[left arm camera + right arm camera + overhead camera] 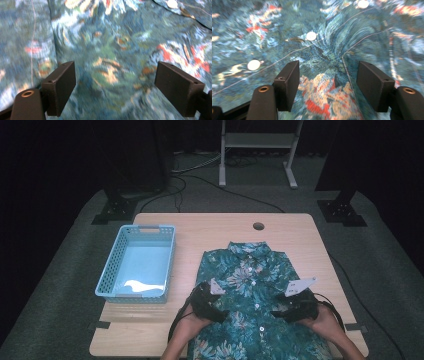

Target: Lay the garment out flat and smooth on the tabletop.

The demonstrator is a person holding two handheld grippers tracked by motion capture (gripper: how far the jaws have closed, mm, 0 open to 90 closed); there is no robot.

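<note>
We have a teal floral button-up shirt (252, 295) laid flat on the wooden table (200, 225), collar pointing away from us and its hem running off the near edge toward our body. It lies face up, with the button placket running down the middle, which suits smoothing or folding.

Our left gripper (212, 307) sits over the shirt's left side, near its edge, and our right gripper (282, 312) sits over the right half, so the two flank the placket roughly level with each other. In the left gripper view, the left gripper (115, 85) has its jaws spread wide with only patterned cloth between them, nothing pinched. In the right gripper view, the right gripper (328, 85) is likewise released, jaws apart above a crease beside two white buttons (311, 36).

We judge that both are poised to take hold of the fabric on either side, perhaps to fold it.

A light blue plastic basket (137, 262) stands just left of the shirt, seemingly ready to receive it.
</note>
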